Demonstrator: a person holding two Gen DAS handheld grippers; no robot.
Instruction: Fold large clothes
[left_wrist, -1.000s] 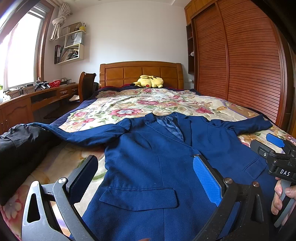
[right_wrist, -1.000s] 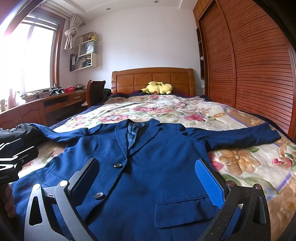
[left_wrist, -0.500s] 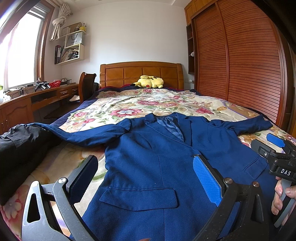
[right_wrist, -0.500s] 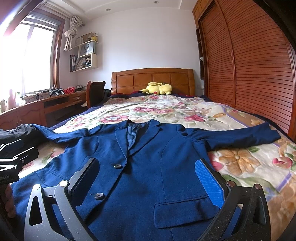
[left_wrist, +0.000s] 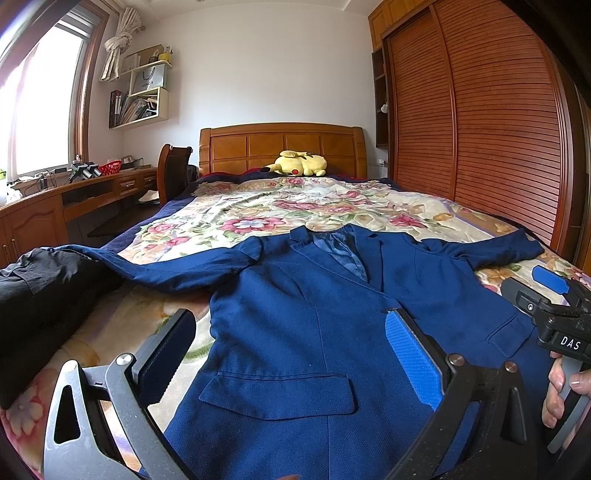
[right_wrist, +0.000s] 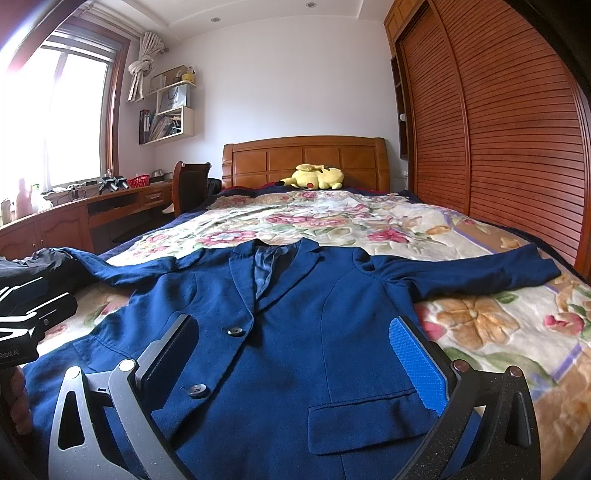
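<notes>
The left claw (left_wrist: 291, 354) hangs spread above the blue jacket's (left_wrist: 295, 332) pocket flap, and the right claw (right_wrist: 295, 358) gapes likewise beside the lower button (right_wrist: 197, 390); neither grips cloth, likely poised for a first fold. The jacket lies face up on the floral bed (right_wrist: 332, 221), sleeves flung wide so each can turn inward. A dark garment (left_wrist: 40, 295) crowds the left sleeve's cuff and may snag it; the yellow plush toy (right_wrist: 317, 177) sits well apart.
</notes>
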